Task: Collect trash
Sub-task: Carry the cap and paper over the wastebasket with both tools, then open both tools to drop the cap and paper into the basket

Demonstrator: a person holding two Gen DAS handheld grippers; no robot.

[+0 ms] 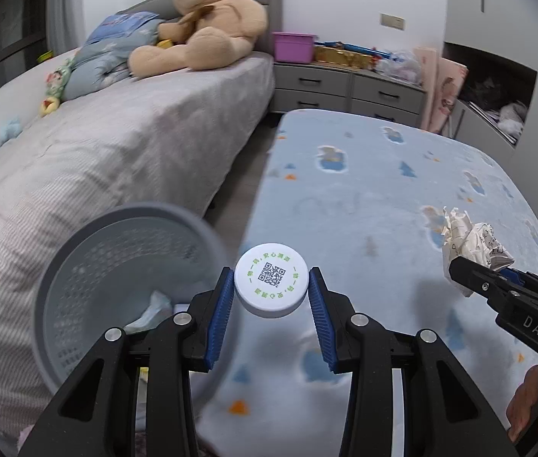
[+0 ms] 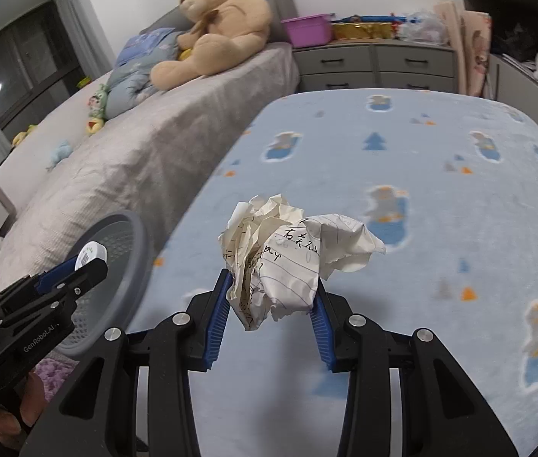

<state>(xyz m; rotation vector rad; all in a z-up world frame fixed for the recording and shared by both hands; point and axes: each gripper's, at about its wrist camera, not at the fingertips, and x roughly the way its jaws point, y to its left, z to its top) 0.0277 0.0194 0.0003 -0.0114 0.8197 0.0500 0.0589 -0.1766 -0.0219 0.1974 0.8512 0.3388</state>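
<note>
My left tool (image 1: 271,292) grips a white cap (image 1: 271,285) just beside the grey basket (image 1: 78,266). My right tool (image 2: 271,292) clamps a crumpled paper (image 2: 288,259) above the blue blanket (image 2: 421,152).

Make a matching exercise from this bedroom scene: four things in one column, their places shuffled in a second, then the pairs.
1. white cap
2. crumpled paper
3. teddy bear
4. purple bin

A. on the grey drawers
B. in the left gripper
C. on the grey bed
D. in the right gripper

Pairs: 1-B, 2-D, 3-C, 4-A
</note>
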